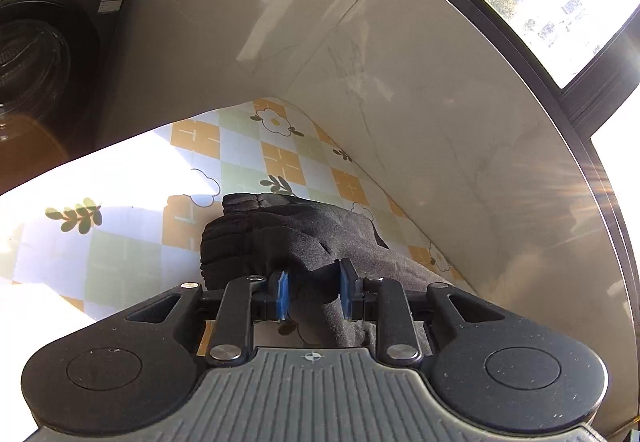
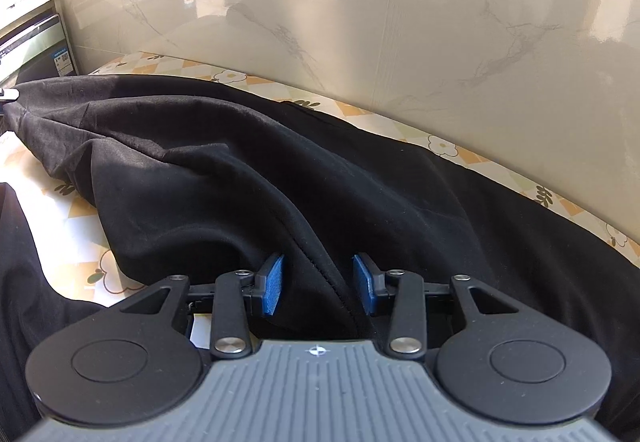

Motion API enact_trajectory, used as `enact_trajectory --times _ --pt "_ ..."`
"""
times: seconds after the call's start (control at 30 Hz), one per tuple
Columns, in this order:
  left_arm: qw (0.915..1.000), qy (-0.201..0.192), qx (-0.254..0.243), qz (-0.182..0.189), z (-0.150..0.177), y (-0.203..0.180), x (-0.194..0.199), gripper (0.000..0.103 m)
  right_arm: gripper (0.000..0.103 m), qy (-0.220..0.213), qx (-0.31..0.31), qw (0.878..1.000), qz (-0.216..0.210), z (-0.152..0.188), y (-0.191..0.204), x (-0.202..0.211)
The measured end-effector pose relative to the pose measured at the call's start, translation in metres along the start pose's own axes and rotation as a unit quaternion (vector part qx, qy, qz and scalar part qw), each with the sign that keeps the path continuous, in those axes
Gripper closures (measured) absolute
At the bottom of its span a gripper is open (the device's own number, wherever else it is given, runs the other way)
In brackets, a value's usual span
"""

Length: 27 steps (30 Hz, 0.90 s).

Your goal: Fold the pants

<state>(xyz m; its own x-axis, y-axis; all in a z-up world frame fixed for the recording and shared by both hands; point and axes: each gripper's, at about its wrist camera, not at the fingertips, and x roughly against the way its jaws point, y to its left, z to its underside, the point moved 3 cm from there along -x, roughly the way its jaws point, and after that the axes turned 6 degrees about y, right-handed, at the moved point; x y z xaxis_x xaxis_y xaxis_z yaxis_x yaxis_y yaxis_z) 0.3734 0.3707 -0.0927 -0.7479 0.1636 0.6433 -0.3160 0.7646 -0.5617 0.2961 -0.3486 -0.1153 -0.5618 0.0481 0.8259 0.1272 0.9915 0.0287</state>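
Left gripper (image 1: 313, 296) is clamping its blue pads (image 1: 283, 294) on a bunched fold of the black pants (image 1: 304, 238) beside their ribbed cuff (image 1: 228, 242). Right gripper (image 2: 319, 284) is pinching a seamed ridge of them, which are lying crumpled across the flower-patterned tablecloth (image 2: 444, 145) near the far marble wall (image 2: 440, 21).
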Motion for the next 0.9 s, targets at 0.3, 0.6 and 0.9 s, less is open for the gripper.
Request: enact_trajectory --times 0.3,0.6,0.9 --pt "0.9982 0.036 0.047 0.007 -0.002 0.011 -0.025 0.039 0.095 -0.117 0.010 0.993 0.020 0.001 -0.001 0.085" --pt "0.9917 0.079 0.100 0.015 0.015 0.024 -0.058 0.040 0.096 -0.138 0.047 0.989 0.020 0.052 0.015 0.152" --pt "0.9985 0.040 0.023 -0.030 0.000 -0.018 -0.045 0.094 0.096 -0.114 0.047 0.991 0.058 0.003 -0.002 0.115"
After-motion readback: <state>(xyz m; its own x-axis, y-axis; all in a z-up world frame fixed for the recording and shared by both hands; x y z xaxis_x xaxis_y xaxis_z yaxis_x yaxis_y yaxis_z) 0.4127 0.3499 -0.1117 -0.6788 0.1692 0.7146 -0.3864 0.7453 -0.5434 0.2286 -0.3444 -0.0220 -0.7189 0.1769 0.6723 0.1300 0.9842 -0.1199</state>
